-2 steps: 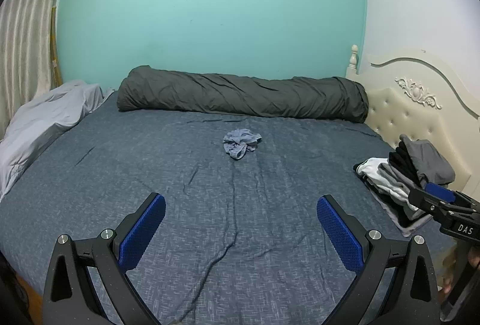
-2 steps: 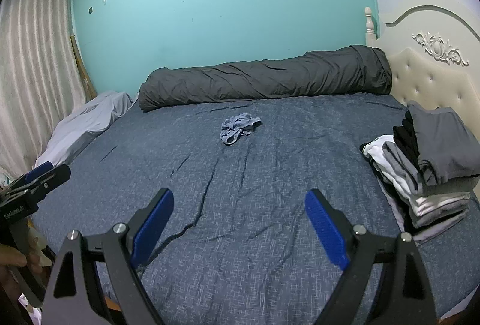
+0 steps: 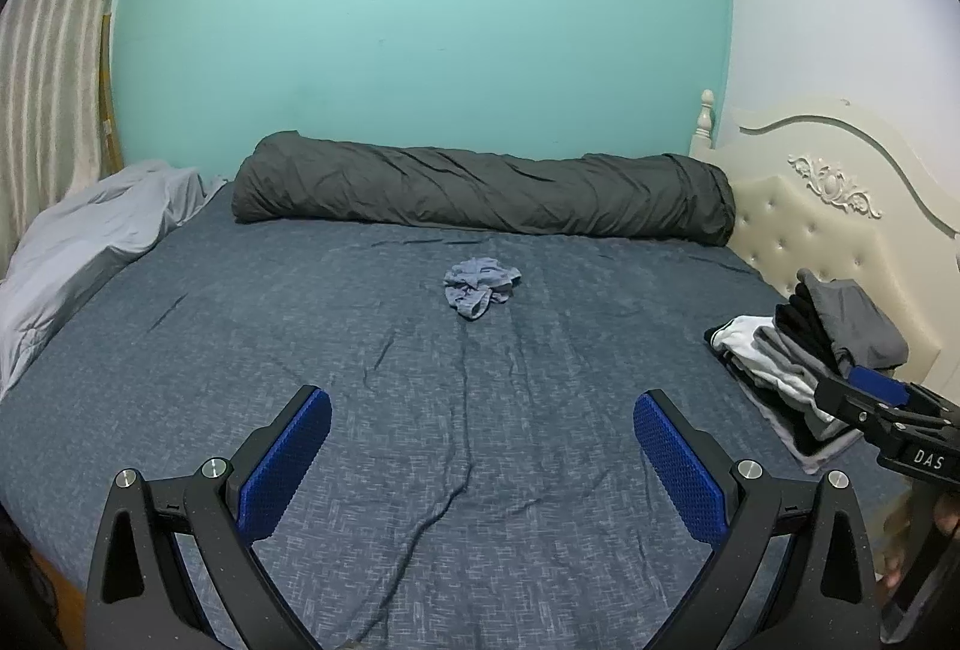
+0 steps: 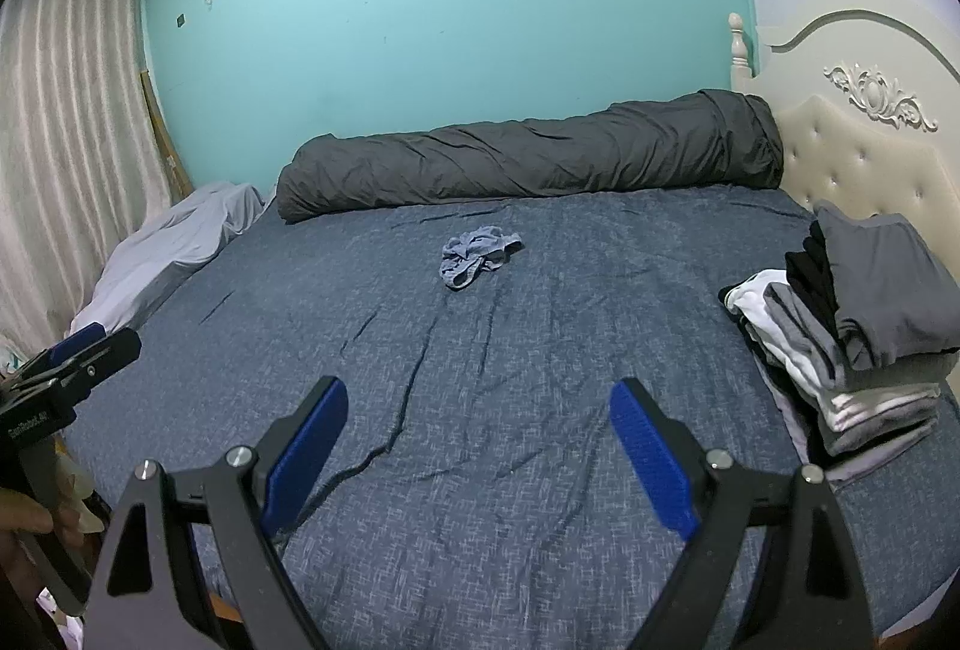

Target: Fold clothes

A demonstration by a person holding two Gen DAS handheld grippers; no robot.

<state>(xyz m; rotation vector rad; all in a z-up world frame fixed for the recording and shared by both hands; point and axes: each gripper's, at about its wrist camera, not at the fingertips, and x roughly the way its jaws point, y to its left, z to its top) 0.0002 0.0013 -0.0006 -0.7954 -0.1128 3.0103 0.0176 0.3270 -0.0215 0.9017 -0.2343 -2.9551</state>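
A small crumpled blue-grey garment [image 3: 480, 285] lies in the middle of the bed's dark blue sheet [image 3: 420, 380]; it also shows in the right wrist view [image 4: 477, 257]. A stack of folded clothes [image 4: 852, 326] sits at the bed's right side by the headboard, also in the left wrist view [image 3: 816, 350]. My left gripper [image 3: 480, 446] is open and empty above the near part of the bed. My right gripper [image 4: 480, 440] is open and empty there too. Each gripper shows at the edge of the other's view.
A rolled dark grey duvet [image 3: 480, 188] lies along the far edge of the bed against the teal wall. A light grey blanket [image 3: 90, 242] is bunched at the left. A cream tufted headboard [image 3: 840, 218] stands at the right. Curtains [image 4: 66, 140] hang at the left.
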